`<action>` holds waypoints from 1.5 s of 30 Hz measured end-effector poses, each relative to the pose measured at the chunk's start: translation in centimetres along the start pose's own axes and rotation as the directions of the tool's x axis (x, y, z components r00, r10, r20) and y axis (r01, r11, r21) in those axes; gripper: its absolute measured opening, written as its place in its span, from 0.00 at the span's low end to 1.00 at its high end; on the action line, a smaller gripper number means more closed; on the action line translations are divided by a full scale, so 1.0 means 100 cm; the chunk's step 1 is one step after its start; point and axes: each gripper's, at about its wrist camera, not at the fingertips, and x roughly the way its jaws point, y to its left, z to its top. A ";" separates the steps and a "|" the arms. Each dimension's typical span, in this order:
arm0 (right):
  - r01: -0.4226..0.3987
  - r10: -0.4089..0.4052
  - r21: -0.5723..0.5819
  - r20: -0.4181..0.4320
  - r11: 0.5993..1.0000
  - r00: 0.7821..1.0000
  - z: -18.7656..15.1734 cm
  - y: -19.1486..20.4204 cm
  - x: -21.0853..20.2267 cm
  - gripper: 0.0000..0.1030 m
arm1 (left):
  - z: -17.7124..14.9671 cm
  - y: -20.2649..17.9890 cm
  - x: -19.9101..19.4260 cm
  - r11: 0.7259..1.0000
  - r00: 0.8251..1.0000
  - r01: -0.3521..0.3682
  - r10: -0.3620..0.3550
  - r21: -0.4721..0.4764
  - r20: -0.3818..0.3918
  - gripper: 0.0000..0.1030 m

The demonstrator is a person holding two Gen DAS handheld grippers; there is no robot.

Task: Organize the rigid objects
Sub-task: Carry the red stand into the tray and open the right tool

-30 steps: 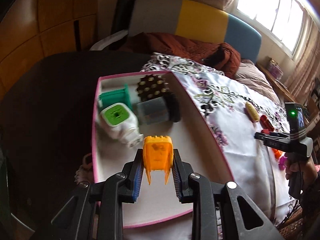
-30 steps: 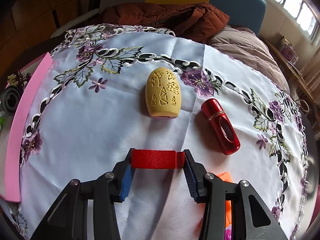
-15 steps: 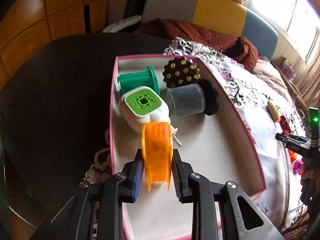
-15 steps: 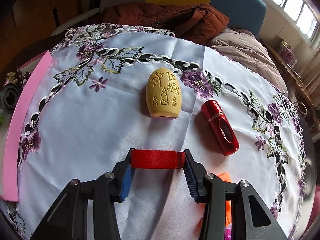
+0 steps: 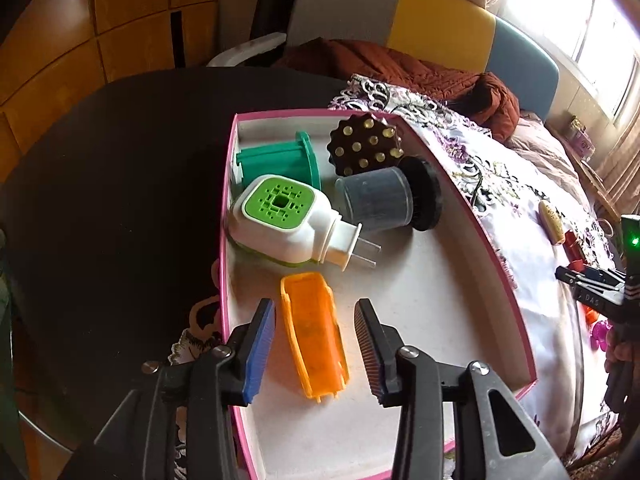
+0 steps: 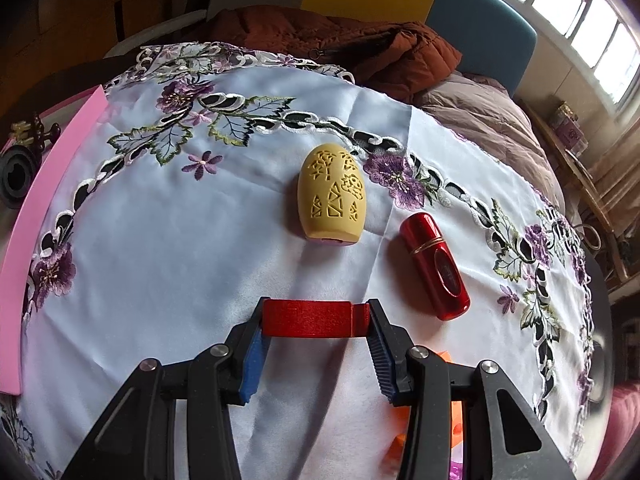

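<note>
Released since half a second ago: orange clip (image 5: 314, 338), then pinched upright in the left gripper (image 5: 315, 346), now lying flat on the floor of the pink-rimmed box (image 5: 494, 256). Fingers spread wide, one on each side of the clip, neither touching it. Right side unchanged over the same interval.

Box contents beyond the clip:
- White plug-in unit with green top (image 5: 280, 224), just beyond the clip, prongs pointing right.
- Green spool (image 5: 276, 162), at the far left corner, behind the plug-in unit.
- Brown studded disc (image 5: 365, 145), at the far wall.
- Grey cylinder with black base (image 5: 386, 200), on its side, in front of the disc.

Right gripper (image 6: 315, 354): clamped on a red block (image 6: 315, 318), gripped end to end at the fingertips, above the embroidered white tablecloth (image 6: 160, 240).

On the cloth ahead of the right gripper:
- Yellow egg-shaped case (image 6: 333, 197), lying flat.
- Red capsule (image 6: 436, 266), to the right of the case, apart from it.
- Orange piece (image 6: 454, 412), partly hidden behind the right finger.
</note>
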 end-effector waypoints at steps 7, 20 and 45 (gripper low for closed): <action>0.088 -0.081 -0.107 0.071 0.990 0.994 0.000 0.022 -0.012 0.45 | 0.002 0.001 -0.017 1.000 0.999 -0.009 0.010 -0.018 0.044 0.40; 0.159 -0.079 -0.228 0.325 0.961 0.942 0.004 0.066 -0.070 0.45 | 0.008 0.015 -0.041 0.998 0.994 -0.036 0.041 -0.049 0.097 0.40; -0.024 0.116 -0.287 0.307 0.957 0.944 0.040 0.208 -0.103 0.45 | -0.007 0.083 -0.064 0.984 0.984 -0.100 0.120 -0.146 0.130 0.40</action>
